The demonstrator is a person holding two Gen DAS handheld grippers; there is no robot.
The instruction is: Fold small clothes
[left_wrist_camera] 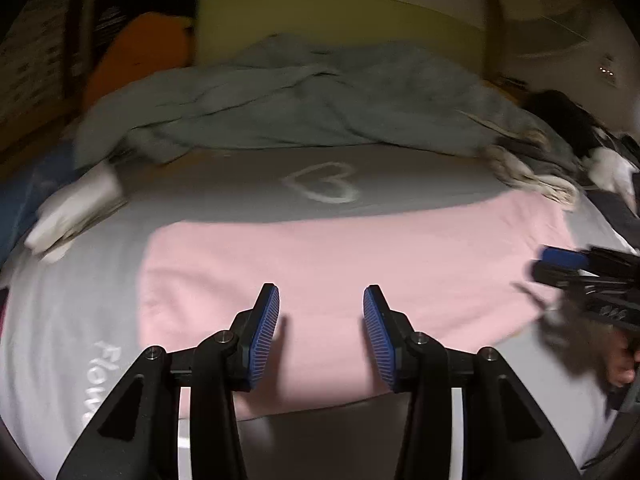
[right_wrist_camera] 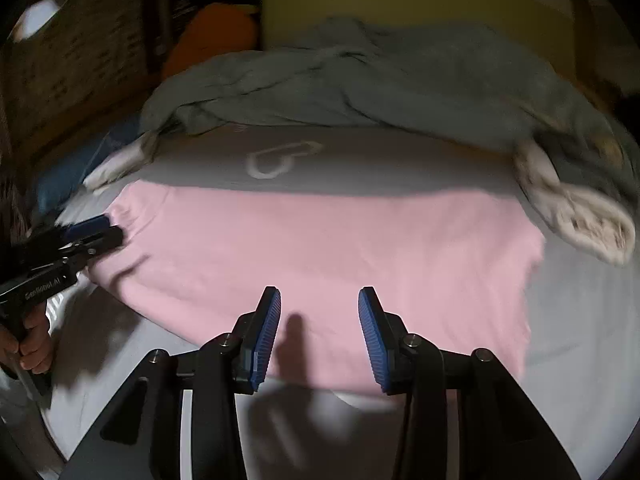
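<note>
On a light grey bed sheet point(left_wrist_camera: 100, 280) with a white heart outline point(left_wrist_camera: 322, 184) lies the flat pink cloth garment point(left_wrist_camera: 340, 256), spread wide across the middle, smooth, edges roughly straight. Left gripper point(left_wrist_camera: 321, 304) with black arms and blue ribbed pads point(left_wrist_camera: 264, 332) hangs over the garment's near edge, jaws wide apart, nothing between them. Right gripper point(right_wrist_camera: 319, 304), same build, also spread open and empty, over the near edge of the same garment point(right_wrist_camera: 320, 248). In the right wrist view the left gripper shows at the garment's left end, tip at the cloth edge; whether it touches is unclear. Behind the garment, a crumpled grey-blue blanket point(left_wrist_camera: 320, 108) is heaped across the bed. A white rumpled cloth point(left_wrist_camera: 76, 208) sits at the left. An orange shape point(left_wrist_camera: 144, 52) is in the dim background. Both views are blurry.
</note>
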